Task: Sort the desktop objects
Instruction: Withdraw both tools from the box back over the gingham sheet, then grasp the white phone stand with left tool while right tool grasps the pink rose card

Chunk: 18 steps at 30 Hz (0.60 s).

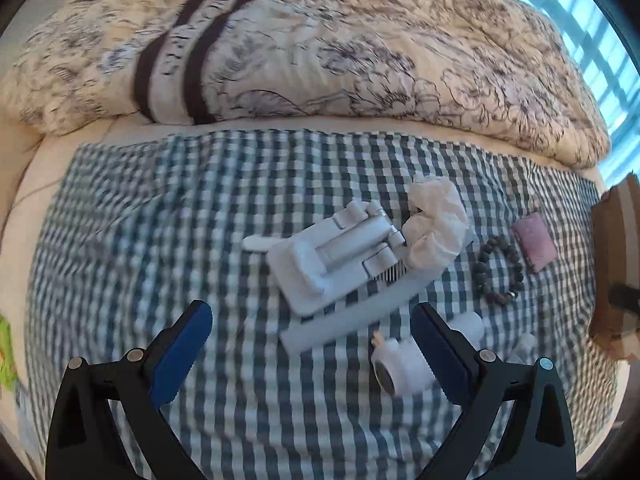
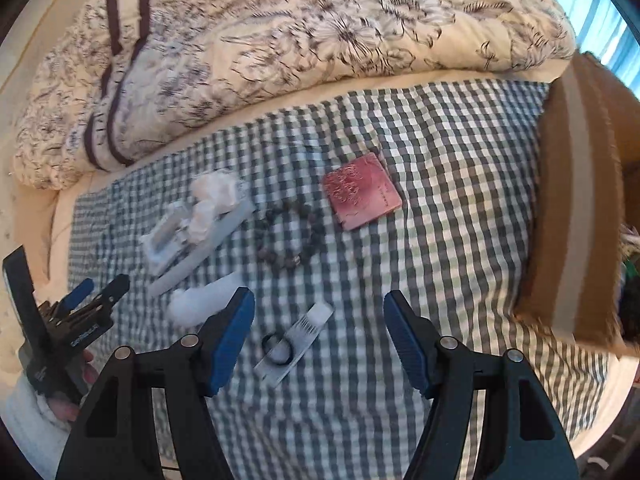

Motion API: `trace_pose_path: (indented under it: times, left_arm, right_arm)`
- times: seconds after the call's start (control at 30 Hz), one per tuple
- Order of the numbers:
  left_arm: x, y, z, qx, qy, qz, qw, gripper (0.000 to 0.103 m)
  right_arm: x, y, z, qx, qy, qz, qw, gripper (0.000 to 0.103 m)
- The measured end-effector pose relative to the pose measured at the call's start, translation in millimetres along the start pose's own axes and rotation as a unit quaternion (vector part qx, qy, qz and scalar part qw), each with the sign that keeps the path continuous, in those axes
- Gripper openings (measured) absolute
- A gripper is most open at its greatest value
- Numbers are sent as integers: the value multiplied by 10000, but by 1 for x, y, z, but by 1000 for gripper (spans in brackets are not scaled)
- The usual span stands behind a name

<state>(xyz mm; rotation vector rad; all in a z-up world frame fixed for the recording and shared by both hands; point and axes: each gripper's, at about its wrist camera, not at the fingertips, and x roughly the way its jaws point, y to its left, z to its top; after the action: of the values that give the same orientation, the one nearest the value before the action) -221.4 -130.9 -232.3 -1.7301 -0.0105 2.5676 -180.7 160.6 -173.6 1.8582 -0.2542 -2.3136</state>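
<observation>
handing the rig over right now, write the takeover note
Left gripper: open, empty, above the white pile.
Right gripper: open, empty, above the small card with black rings.
On the checked cloth: white holder on a comb, scrunchie, bead bracelet, pink card, white tube.
Cardboard box at the right edge.
Done: nothing visibly sorted.
Left: all of it.

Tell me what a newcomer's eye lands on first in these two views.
First the green-and-white checked cloth spread over the bed, with a rumpled floral quilt heaped behind it. Then the scatter on the cloth: a pink square card, a dark beaded bracelet just left of it, and a white plastic gadget beside a crumpled white scrunchie. A brown cardboard box stands at the right edge.
</observation>
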Motion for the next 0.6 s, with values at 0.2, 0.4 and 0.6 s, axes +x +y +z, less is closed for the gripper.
trace_pose_path:
  times: [0.2, 0.4, 0.6]
  left_arm:
    - [44, -8, 8, 674, 109, 94, 9976, 102]
    - [78, -10, 17, 970, 291, -74, 9948, 102]
    - [95, -15, 22, 1014, 337, -264, 9939, 103]
  right_arm:
    - [56, -13, 37, -190, 184, -254, 9993, 67]
    - [103, -21, 64, -174, 394, -424, 9982, 67]
    - [129, -15, 76, -263, 484, -544, 9970, 83]
